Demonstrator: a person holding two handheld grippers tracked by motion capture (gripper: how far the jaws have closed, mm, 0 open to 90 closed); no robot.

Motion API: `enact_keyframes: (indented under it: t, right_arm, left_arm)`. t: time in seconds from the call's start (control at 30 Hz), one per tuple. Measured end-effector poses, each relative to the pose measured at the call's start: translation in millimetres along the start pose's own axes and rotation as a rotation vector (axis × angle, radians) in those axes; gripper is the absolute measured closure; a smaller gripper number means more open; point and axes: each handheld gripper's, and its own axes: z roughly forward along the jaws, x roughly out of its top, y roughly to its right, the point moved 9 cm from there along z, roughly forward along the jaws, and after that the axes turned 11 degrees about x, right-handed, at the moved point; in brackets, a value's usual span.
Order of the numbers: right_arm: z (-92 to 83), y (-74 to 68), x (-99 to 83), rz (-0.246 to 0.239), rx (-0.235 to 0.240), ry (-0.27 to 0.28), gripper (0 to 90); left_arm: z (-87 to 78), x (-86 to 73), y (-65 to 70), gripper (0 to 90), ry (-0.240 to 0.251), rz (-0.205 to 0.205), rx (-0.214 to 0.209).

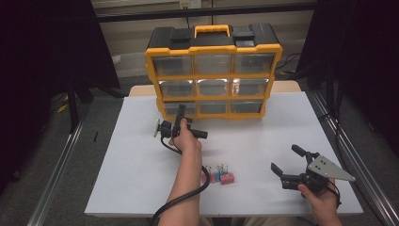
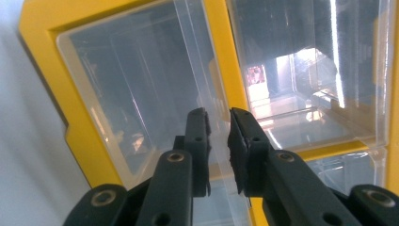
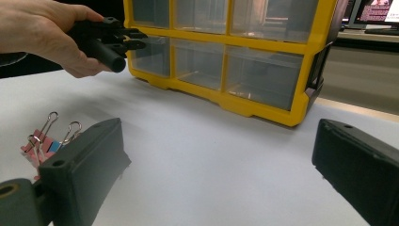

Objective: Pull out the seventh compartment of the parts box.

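Up at the far side of the white table [image 1: 141, 179], the left gripper [image 1: 181, 113] is held out on a long, nearly straight forearm that runs from the bottom edge of the high view toward the yellow and black organizer box [image 1: 214, 70]. The left hand [image 1: 186, 139] wraps the handle from behind, with the black cable looping down beside the wrist. Its tips sit at the bottom left drawer [image 1: 181, 108] of the box. From the left gripper view, the two black jaws stand narrow, with only a slim gap, and the thin clear edge of that drawer [image 2: 141, 94] runs between them; whether the pads actually press on the plastic I cannot tell. The right gripper view shows the same hand [image 3: 47, 33] from the side, knuckles up, gripper [image 3: 134, 40] level and pointed at the drawer front [image 3: 150, 56]. The right gripper [image 1: 287, 165] rests low near the front right corner of the table, held in the right hand [image 1: 320, 197] with the wrist bent so the tool points toward the middle of the table. Its jaws stand wide apart with nothing between them. A small heap of pink, red and blue binder clips [image 1: 220, 175] lies on the table between the two forearms, near the left elbow and well apart from the box.
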Motion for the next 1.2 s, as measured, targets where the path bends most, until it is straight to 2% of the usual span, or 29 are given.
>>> enact_keyframes:
  t: [0.03, 0.07, 0.1, 0.17, 0.2, 0.23, 0.3, 0.33, 0.37, 0.4, 0.43, 0.47, 0.5, 0.53, 0.57, 0.67, 0.7, 0.73, 0.77, 0.8, 0.83, 0.87, 0.97, 1.0, 1.2]
  right_arm:
    - [0.8, -0.4, -0.4, 0.000, 0.003, -0.001, 2.7]
    - [1.2, -0.4, -0.4, 0.005, -0.003, -0.001, 2.7]
    - [1.3, -0.9, -0.5, 0.004, -0.001, -0.002, 2.7]
    - [1.5, -2.2, -0.1, -0.001, 0.007, -0.002, 2.7]
    - [1.4, -2.0, 0.0, -0.005, 0.006, -0.002, 2.7]
    - [1.3, -1.9, 0.1, -0.003, 0.004, -0.002, 2.7]
    - [1.2, -1.5, 0.2, -0.001, 0.002, -0.001, 2.7]
    - [1.2, -1.7, 0.1, -0.003, 0.005, -0.002, 2.7]
    - [1.2, -1.6, 0.0, -0.004, 0.004, -0.002, 2.7]
    - [1.2, -1.7, -0.1, -0.002, 0.003, -0.003, 2.7]
    - [1.4, -1.6, -0.1, -0.004, 0.004, -0.003, 2.7]
    - [1.2, -1.7, 0.0, -0.005, 0.003, -0.003, 2.7]
    - [1.0, -1.8, 0.2, -0.005, 0.005, -0.001, 2.6]
    - [0.9, -1.6, 0.2, -0.004, 0.006, -0.001, 2.7]
    - [0.9, -1.1, 0.4, -0.002, -0.001, 0.001, 2.7]
    - [0.3, -0.6, 0.5, -0.002, 0.002, 0.000, 2.6]
    - [0.4, -0.5, 0.5, -0.001, 0.001, 0.000, 2.6]
    - [0.4, -0.4, 0.3, -0.002, 0.001, -0.001, 2.6]
    - [0.4, -0.4, 0.3, -0.002, 0.001, -0.001, 2.6]
    - [0.3, -0.5, 0.3, -0.001, 0.001, 0.000, 2.6]
    - [0.2, -0.6, 0.6, -0.003, 0.001, 0.001, 2.6]
    - [-0.1, -0.4, 0.7, -0.003, -0.002, 0.000, 2.6]
    - [-0.2, -0.3, 0.7, -0.001, -0.002, 0.001, 2.5]
    - [-0.2, -0.3, 0.7, -0.001, -0.002, 0.002, 2.5]
    - [-0.1, -0.2, 0.6, -0.001, -0.003, 0.001, 2.5]
  left_arm:
    - [-1.5, -1.1, -2.5, 78.4, -0.012, 0.028, 0.010]
    - [-2.3, -1.2, -0.8, 78.4, -0.014, 0.009, 0.008]
    - [-1.0, 2.5, 3.5, 78.4, 0.026, -0.052, 0.009]
    - [-4.9, -1.7, -1.0, 78.4, -0.010, 0.014, 0.017]
    - [-3.8, 1.2, 2.7, 78.4, 0.026, -0.040, 0.009]
    - [-3.7, 1.9, 3.2, 78.4, 0.035, -0.057, 0.010]
    - [-6.8, -1.3, -0.8, 78.6, 0.002, -0.007, 0.010]
    - [-7.2, -1.7, -1.1, 78.6, 0.002, -0.002, 0.011]
    - [-5.2, 2.8, 5.6, 78.6, 0.045, -0.106, 0.007]
    - [-5.6, 3.4, 4.6, 78.6, 0.050, -0.092, 0.001]
    - [-6.9, 1.8, 3.0, 78.7, 0.034, -0.077, 0.010]
    - [-7.3, 2.1, 2.9, 78.6, 0.038, -0.074, 0.007]
    - [-7.2, 3.5, 5.3, 78.6, 0.050, -0.112, 0.003]
    - [-8.5, 1.4, 2.8, 78.6, 0.036, -0.080, 0.008]
    - [-8.0, 2.9, 4.1, 78.6, 0.054, -0.089, 0.004]
    - [-9.2, 2.7, 4.2, 78.6, 0.055, -0.095, 0.004]
    - [-10.0, 1.4, 2.0, 78.6, 0.048, -0.072, 0.007]
    - [-9.9, 2.0, 3.4, 78.6, 0.055, -0.092, 0.007]
    - [-10.7, 1.1, 2.4, 78.5, 0.047, -0.083, 0.008]
    - [-10.9, 1.7, 3.1, 78.5, 0.054, -0.106, 0.015]
    - [-11.4, 1.1, 2.4, 78.5, 0.052, -0.091, 0.012]
    - [-11.5, 1.9, 4.2, 78.5, 0.060, -0.113, 0.002]
    - [-13.0, 0.4, 1.8, 78.5, 0.048, -0.087, 0.008]
    - [-12.5, 1.9, 2.9, 78.5, 0.064, -0.096, 0.002]
    - [-13.5, 2.3, 4.0, 78.6, 0.067, -0.116, -0.002]
